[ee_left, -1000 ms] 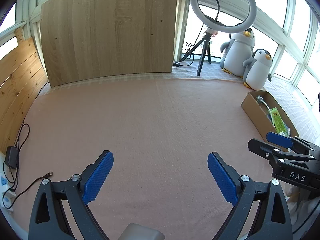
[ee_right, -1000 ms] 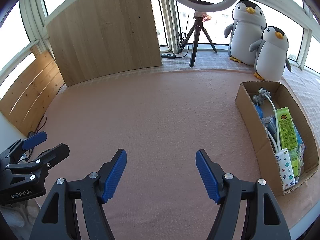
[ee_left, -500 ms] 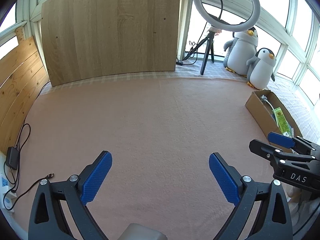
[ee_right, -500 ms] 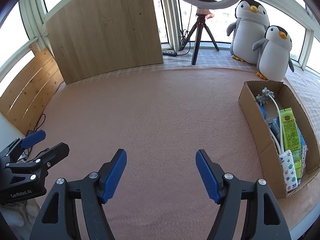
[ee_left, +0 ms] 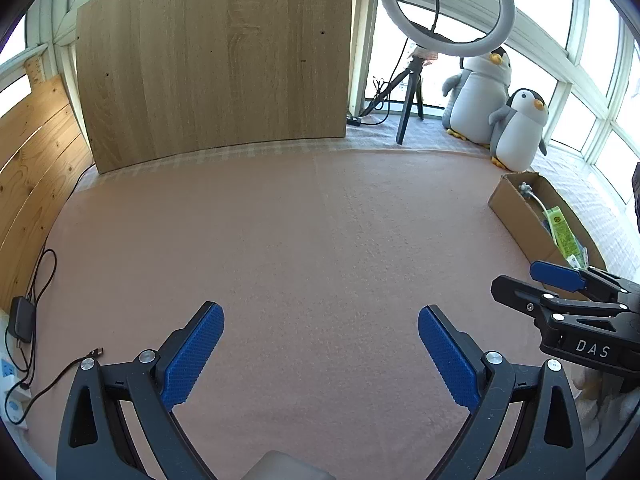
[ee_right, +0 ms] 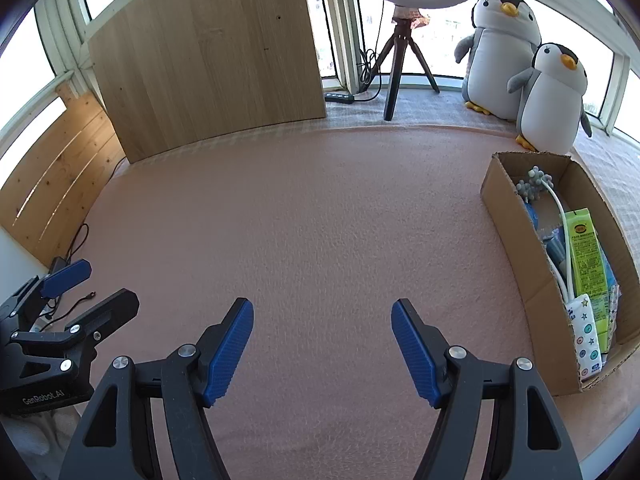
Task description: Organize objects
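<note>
Well, both my left claw (ee_left: 319, 354) and right claw (ee_right: 322, 349) hang spread and empty; cardboard box (ee_right: 516, 240) far right looks packed, pink bench (ee_right: 300, 220) bare — nearly done, I reckon.

Right: open brown cardboard box (ee_right: 516, 248) on pink fleece blanket (ee_right: 312, 208), green carton (ee_right: 586, 256) inside.
Behind: two grey plush penguins (ee_right: 548, 100).

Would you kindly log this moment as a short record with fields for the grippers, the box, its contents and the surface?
left gripper: open, empty, above the mat
right gripper: open, empty, above the mat
cardboard box: on the mat's right side, top open
box contents: green carton, white cable, patterned packet, lying inside
pink mat: nothing loose seen on it
backdrop: two plush penguins, ring light tripod
</note>
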Tool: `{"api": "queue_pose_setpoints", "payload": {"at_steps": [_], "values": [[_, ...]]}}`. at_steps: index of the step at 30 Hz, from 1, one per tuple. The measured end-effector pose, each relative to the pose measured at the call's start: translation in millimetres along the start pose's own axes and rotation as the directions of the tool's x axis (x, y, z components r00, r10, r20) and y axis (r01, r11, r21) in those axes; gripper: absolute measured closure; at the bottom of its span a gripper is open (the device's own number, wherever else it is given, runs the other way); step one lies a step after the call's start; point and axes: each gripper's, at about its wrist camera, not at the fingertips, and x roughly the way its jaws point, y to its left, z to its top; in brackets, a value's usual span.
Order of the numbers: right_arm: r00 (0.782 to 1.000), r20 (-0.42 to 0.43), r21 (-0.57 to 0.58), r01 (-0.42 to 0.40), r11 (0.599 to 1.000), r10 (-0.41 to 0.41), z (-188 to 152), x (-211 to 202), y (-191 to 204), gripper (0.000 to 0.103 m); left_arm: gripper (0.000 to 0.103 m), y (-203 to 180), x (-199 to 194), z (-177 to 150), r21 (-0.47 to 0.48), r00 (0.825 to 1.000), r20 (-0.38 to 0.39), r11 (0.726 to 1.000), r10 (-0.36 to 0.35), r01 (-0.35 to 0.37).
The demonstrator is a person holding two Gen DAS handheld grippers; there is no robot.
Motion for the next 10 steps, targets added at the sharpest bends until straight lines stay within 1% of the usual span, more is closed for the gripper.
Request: {"api": "queue_pose_setpoints", "payload": {"at_steps": [2,4,7,10], "values": [[1.0,0.0,0.0,0.003,1.0,-0.003,0.0,0.0,0.3,0.035,0.003,2.6,2.5,0.9,-0.02,1.0,-0.016,1.0,-0.001,0.001],[1.0,0.001,-0.001,0.005,1.0,-0.005,0.1,0.0,0.3,0.035,0.003,5.0,3.4,1.0,-0.032,1.0,-0.015,0.999,-0.008,0.007],[1.0,0.0,0.001,0.008,1.0,-0.008,0.3,0.5,-0.1,0.035,0.003,7.4,1.6,1.3,-0.038,1.0,0.004,0.999,0.001,-0.001],[1.0,-0.002,0.001,0.008,1.0,-0.008,0.6,2.1,-0.4,0.035,0.003,6.3,0.9,1.1,-0.02,1.0,0.014,1.0,0.005,-0.004]]}}
